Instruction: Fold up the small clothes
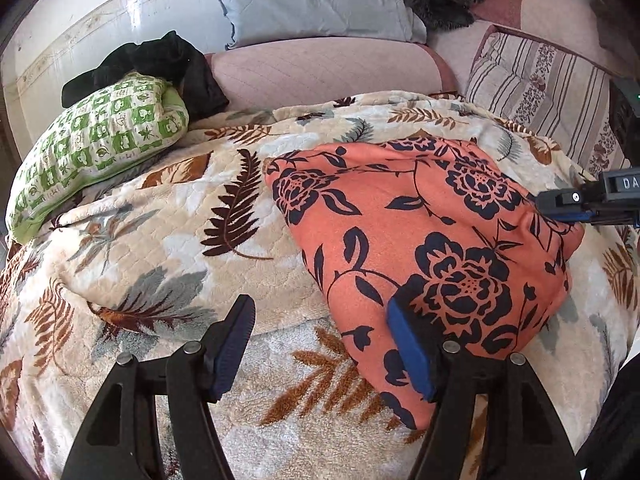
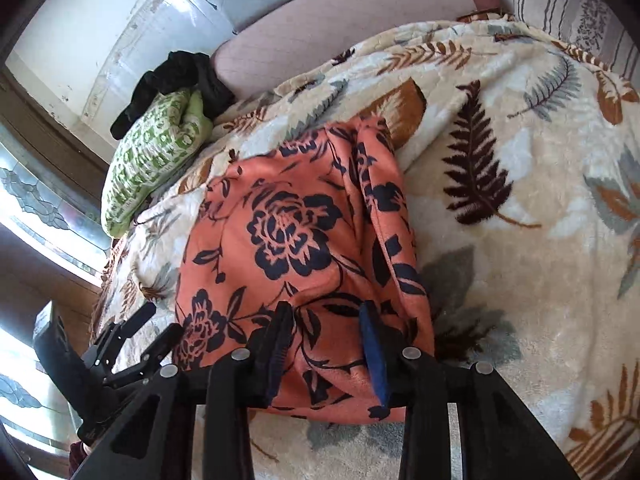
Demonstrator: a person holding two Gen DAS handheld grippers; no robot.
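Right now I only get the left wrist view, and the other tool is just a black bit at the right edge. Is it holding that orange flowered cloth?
Observer: No. The right gripper has its fingers apart over the near edge of the orange cloth, and the cloth lies flat between them.
Operator: And my own tool, seen from outside?
Observer: The left gripper is open at the cloth's left side, with nothing between its fingers.
Operator: Is there anything off to that side that I miss?
Observer: Yes, a patterned glass window, left of the green pillow.
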